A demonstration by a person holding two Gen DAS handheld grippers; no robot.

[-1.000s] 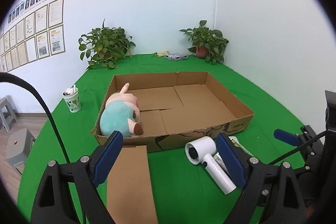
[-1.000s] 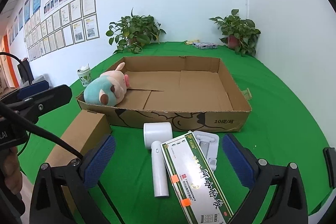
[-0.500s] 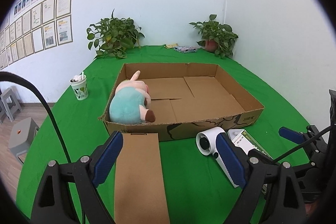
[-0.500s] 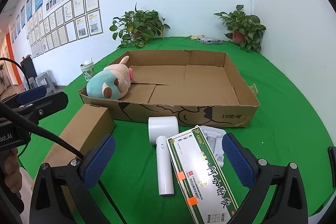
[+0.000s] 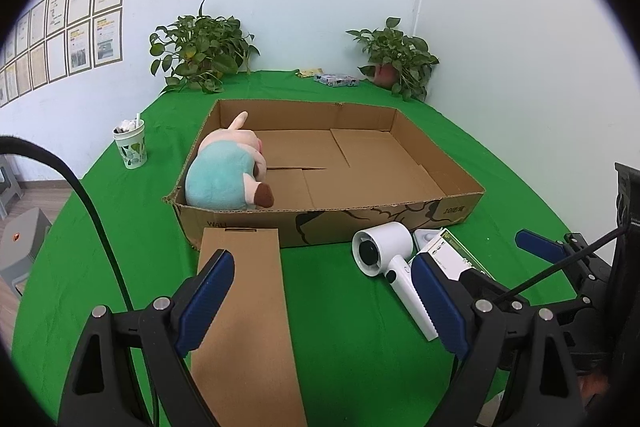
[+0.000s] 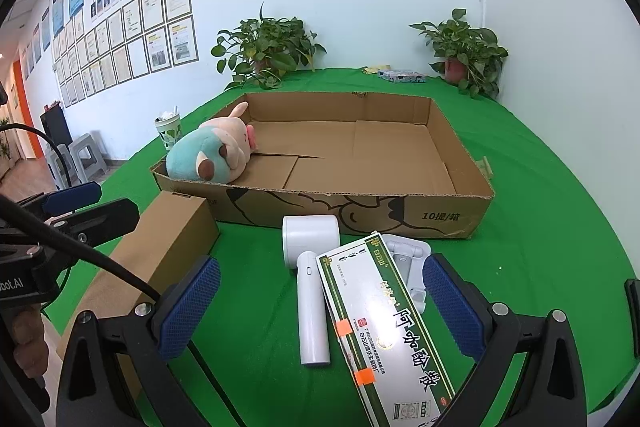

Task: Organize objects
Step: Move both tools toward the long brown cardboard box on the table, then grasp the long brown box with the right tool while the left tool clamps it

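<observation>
A shallow cardboard box [image 5: 328, 223] lies open on the green table, with a plush pig [image 5: 224, 179] in its near-left corner. In front of it are a white hair dryer [image 6: 310, 239], a long green-and-white carton [image 6: 384, 319] and a white folding stand [image 6: 408, 255]. A closed brown box [image 5: 244, 307] lies to the left. My left gripper [image 5: 320, 291] hangs open above the brown box's right edge. Open too, my right gripper [image 6: 320, 303] hovers over the dryer handle and carton, its pads touching neither.
A paper cup [image 5: 131, 145] stands left of the cardboard box. Two potted plants [image 5: 200, 55] [image 5: 396, 63] and a small packet [image 5: 335, 79] sit along the back wall. Grey stools [image 6: 86, 151] stand beyond the table's left edge. A hand [image 6: 28, 339] holds the left gripper.
The left gripper has tilted slightly, so the table items sit a little higher in its view. The right view is almost the same. No object has moved.
</observation>
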